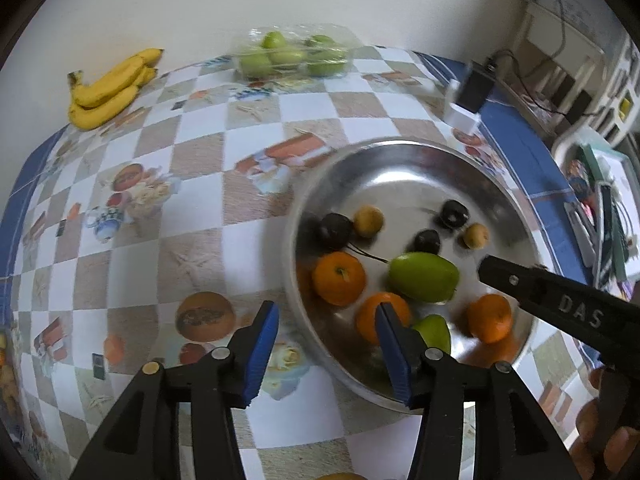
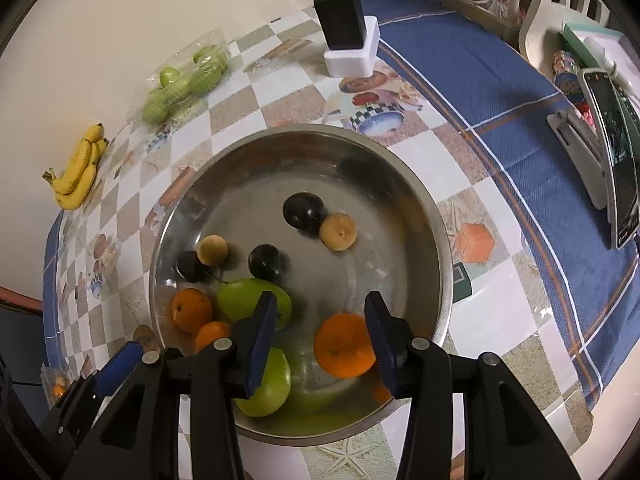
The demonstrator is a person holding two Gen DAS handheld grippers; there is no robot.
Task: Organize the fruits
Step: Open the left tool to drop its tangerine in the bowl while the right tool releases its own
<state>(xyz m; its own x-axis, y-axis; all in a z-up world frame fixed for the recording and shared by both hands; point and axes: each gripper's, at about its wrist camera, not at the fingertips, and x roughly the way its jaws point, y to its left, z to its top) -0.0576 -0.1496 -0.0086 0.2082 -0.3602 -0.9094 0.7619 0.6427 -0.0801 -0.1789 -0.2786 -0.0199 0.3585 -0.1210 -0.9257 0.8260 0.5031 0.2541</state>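
Fruit is gathered in a round steel bowl [image 2: 420, 216] that stands on the table [image 1: 192, 200], close to its blue-bordered right edge. Inside the bowl are seen three oranges, two green mangoes, three dark plums and two small tan fruits. One orange [image 2: 344, 346] lies near the bowl's near rim, between the pads of the right hand-held gripper [image 2: 320, 332]; it is not pressed by them, so this hand-held gripper is released and holds nothing. The larger green mango [image 2: 250, 300] lies beside the left pad, and a second green mango [image 2: 272, 390] is partly hidden under that finger.

The left hand-held gripper [image 1: 326, 342] is held over the bowl's left rim, one pad above the tablecloth and the other above an orange [image 1: 374, 312]. Its jaws are parted and nothing is grasped.

At the far edge of the table, against the wall, a bunch of bananas [image 1: 110, 90] and a clear bag of green fruit [image 1: 292, 56] are laid, well apart from the bowl. A black charger on a white block [image 2: 348, 40] is stood near the far right corner.
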